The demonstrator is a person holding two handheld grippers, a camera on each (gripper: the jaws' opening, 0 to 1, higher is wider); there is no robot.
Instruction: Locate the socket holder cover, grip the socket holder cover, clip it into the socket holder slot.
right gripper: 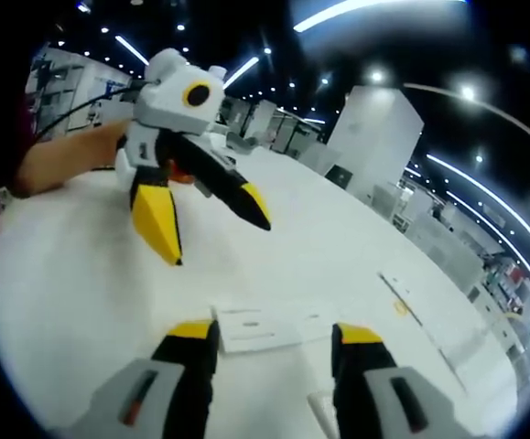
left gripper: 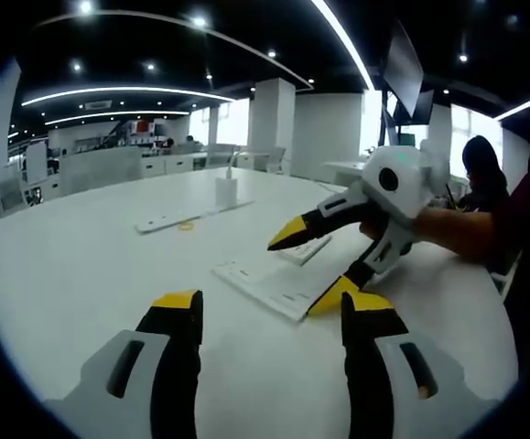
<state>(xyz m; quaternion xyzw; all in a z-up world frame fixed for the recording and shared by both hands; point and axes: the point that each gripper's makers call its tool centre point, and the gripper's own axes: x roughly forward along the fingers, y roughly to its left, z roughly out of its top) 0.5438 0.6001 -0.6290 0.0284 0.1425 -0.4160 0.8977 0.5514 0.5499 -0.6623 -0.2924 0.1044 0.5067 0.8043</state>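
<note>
White table (left gripper: 81, 265), socket holder cover (left gripper: 269, 285) lying flat, lengthwise right-forward.

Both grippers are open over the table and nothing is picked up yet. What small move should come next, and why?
Probably lower the right gripper onto the small white plate lying flat between its jaws and close on it. That piece looks like the socket holder cover, though I cannot be sure. The right gripper is open and holding nothing, and so is the left gripper. The longer white strip lies beside it on the table.
</note>
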